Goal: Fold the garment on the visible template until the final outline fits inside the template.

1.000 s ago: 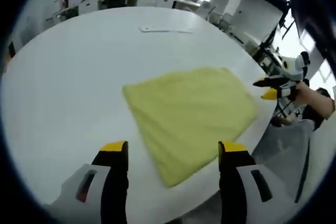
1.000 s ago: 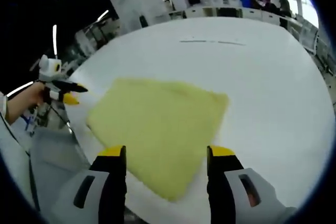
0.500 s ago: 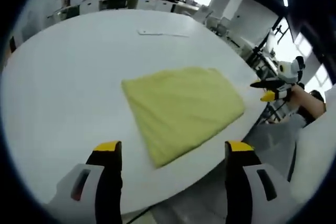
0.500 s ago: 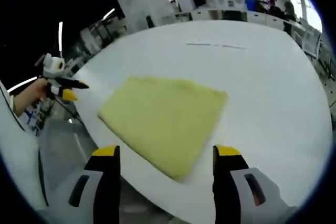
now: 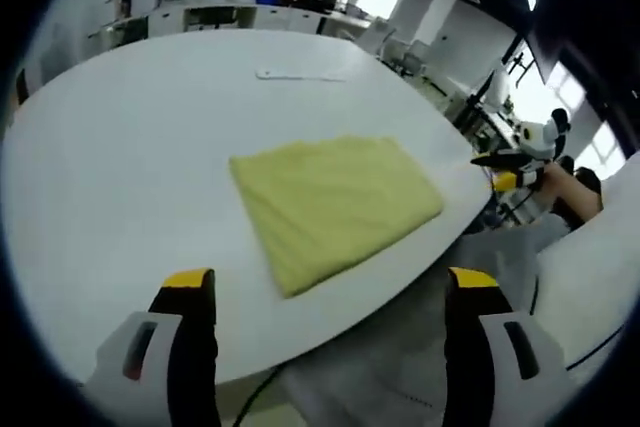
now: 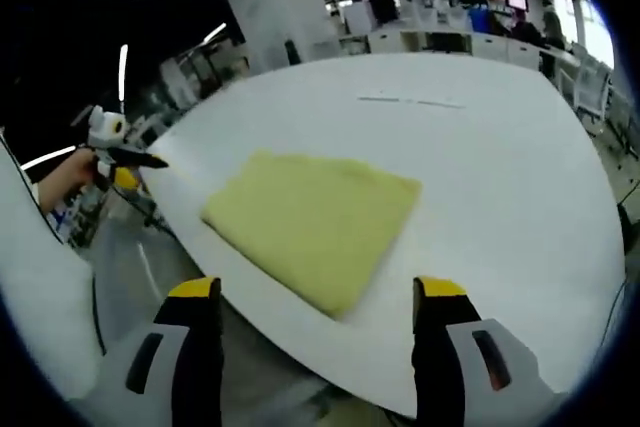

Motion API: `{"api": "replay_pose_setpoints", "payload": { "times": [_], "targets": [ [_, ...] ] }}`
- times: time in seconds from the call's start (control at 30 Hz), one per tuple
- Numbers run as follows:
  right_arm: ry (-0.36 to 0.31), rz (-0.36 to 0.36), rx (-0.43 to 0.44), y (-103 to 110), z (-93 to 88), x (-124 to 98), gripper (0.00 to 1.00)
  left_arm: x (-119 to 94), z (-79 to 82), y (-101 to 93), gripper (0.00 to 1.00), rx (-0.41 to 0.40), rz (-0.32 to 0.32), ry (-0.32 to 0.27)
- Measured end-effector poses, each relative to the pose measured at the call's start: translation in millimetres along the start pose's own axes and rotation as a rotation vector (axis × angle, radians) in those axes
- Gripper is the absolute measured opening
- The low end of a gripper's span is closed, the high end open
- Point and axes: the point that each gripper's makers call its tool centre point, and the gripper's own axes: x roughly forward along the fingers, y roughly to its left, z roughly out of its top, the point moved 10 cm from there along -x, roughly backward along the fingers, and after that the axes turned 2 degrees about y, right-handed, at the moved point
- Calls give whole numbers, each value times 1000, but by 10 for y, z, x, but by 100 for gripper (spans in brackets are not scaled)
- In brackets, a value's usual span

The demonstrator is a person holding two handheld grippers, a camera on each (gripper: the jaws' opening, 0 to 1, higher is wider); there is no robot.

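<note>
A yellow garment [image 5: 335,205] lies folded into a flat rectangle near the front edge of a round white table [image 5: 120,147]. In the right gripper view the garment [image 6: 315,219] has one corner pointing toward me. My left gripper [image 5: 330,285] is open and holds nothing, its yellow-tipped jaws hanging off the table's edge, short of the cloth. My right gripper [image 6: 317,289] is likewise open and holds nothing, back from the edge. Each gripper appears in the other's view: the right gripper [image 5: 497,169] in a hand at the right, the left gripper [image 6: 145,167] at the left.
A thin pale strip [image 5: 295,75] lies flat on the table's far side, also seen as the strip [image 6: 410,101]. White sleeves [image 5: 600,277] flank the table. Grey floor [image 6: 130,257] lies below the rim. Desks and people stand far behind.
Both grippers have drawn back from the table, so the garment looks smaller and farther off. The jaws now sit beyond the table's edge. The cloth itself has not moved.
</note>
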Motion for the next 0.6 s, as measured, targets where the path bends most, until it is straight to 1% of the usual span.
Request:
{"api": "replay_pose_setpoints", "payload": {
  "times": [0.17,0.27,0.33,0.43,0.6],
  "targets": [
    [-32,14,-3,50,-19,-153,83,-87,-48,-64,99,21,-4,17],
    [-42,26,-6,81,-33,-212,86,-136,-86,-117,99,39,-13,29],
    [-40,29,-14,106,-53,-250,87,-163,-108,-143,99,45,-10,25],
    [-45,37,-12,122,-97,-294,89,-202,-151,-174,99,39,-21,26],
    [-54,39,6,151,-156,-350,92,-249,-192,-206,99,40,-18,21]
  ]
}}
